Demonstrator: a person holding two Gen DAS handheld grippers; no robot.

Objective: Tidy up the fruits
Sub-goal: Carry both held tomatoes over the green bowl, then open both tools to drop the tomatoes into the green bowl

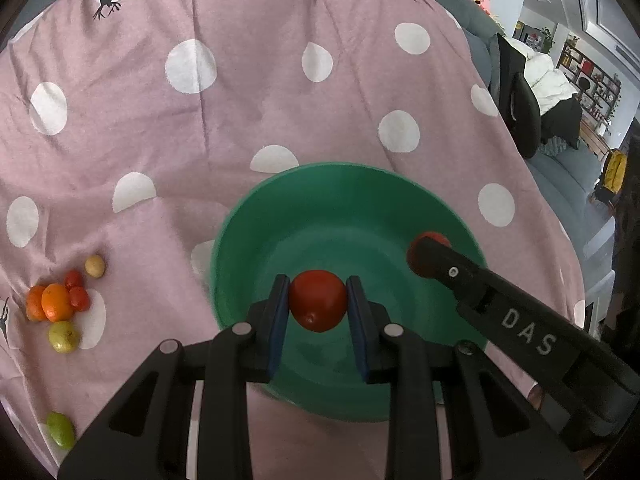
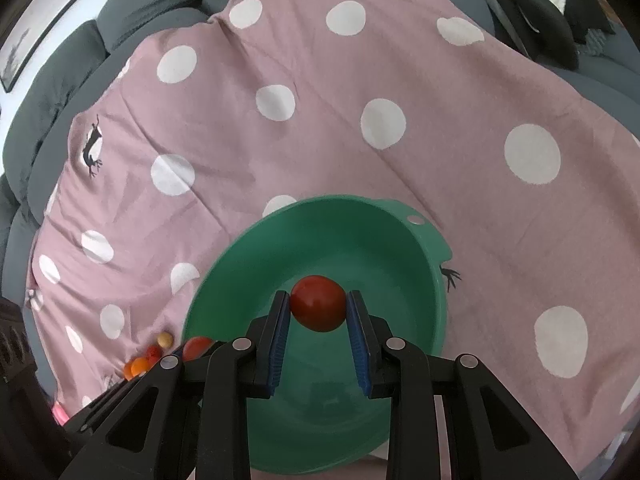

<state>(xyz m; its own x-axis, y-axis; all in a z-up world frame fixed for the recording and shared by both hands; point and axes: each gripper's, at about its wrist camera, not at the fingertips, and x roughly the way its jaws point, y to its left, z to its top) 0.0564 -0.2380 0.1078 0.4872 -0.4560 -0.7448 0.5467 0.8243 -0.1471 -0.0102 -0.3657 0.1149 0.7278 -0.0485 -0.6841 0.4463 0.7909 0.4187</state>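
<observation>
Each black tool (image 1: 318,304) has blue pads (image 1: 280,320), silver screws, one lettered "DAS".

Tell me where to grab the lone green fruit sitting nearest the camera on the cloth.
Grip the green fruit across its narrow middle, coming from above. It is an oval lying on its side on the cloth, apart from the fruit pile, so both long flanks look free for the pads.
</observation>
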